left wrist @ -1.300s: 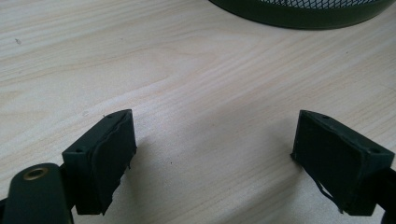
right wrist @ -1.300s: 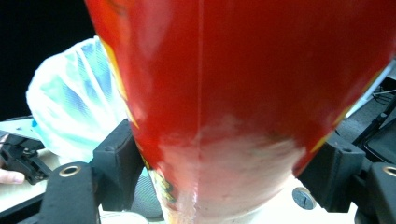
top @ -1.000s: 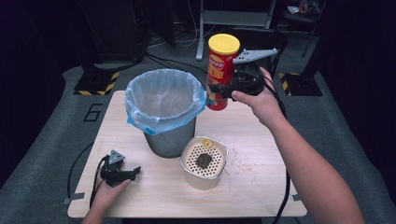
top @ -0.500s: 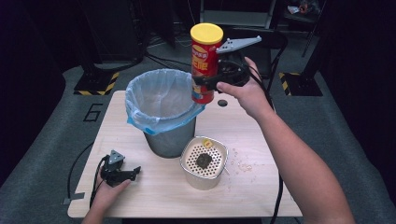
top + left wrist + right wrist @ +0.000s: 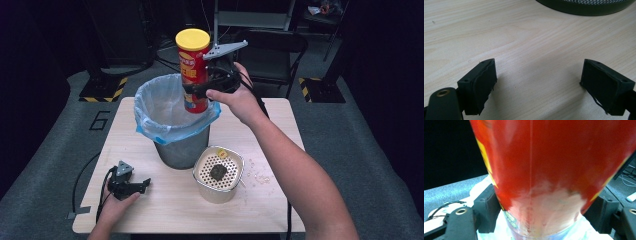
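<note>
A red chip can (image 5: 194,70) with a yellow lid stands upright in the air over the right part of the bin's mouth. My right gripper (image 5: 202,89) is shut on its lower half; in the right gripper view the red can (image 5: 554,170) sits between both pads (image 5: 486,205). The bin (image 5: 176,130) is a grey mesh one lined with a pale blue bag (image 5: 155,107). My left gripper (image 5: 131,186) rests on the table at the front left, held by a hand. Its jaws stand wide apart over bare wood in the left gripper view (image 5: 536,87).
A small perforated metal cup (image 5: 218,175) holding a dark lump and a yellow bit stands right of the bin, with crumbs (image 5: 257,172) beside it. The wooden table (image 5: 280,130) ends close behind the bin. A chair (image 5: 270,47) stands beyond the table.
My right gripper has carried the chip can leftward, from beside the bin's right rim to over its mouth. The left gripper has stayed in place.
</note>
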A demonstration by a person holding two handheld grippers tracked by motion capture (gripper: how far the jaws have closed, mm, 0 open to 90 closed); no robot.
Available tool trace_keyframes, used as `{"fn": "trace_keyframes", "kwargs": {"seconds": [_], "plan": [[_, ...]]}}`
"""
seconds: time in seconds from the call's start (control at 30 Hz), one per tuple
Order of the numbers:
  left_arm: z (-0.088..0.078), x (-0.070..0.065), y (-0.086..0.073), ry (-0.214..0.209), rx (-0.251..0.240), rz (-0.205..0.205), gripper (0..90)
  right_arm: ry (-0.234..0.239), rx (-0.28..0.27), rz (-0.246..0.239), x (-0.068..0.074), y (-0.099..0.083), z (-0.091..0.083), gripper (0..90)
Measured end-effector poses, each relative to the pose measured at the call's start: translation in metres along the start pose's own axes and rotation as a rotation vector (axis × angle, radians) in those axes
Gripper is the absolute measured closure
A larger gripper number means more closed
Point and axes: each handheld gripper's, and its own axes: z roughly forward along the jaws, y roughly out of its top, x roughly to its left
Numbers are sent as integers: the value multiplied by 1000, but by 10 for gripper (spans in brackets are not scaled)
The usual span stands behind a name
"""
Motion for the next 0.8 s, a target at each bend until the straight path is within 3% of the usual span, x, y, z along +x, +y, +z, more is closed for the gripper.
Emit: {"fn": "trace_keyframes", "kwargs": {"seconds": [0.4,0.6,0.67,0.8], "plan": [[0,0,0,0,0,0,129,4,20,19,-3,-4,23,233],[0,0,0,-1,6,8,130,22,72,8,-1,-8,41,232],[0,0,0,-1,6,8,129,25,116,-6,1,-11,53,232],[0,0,0,-1,6,7,130,30,130,-21,4,-14,61,231]]}}
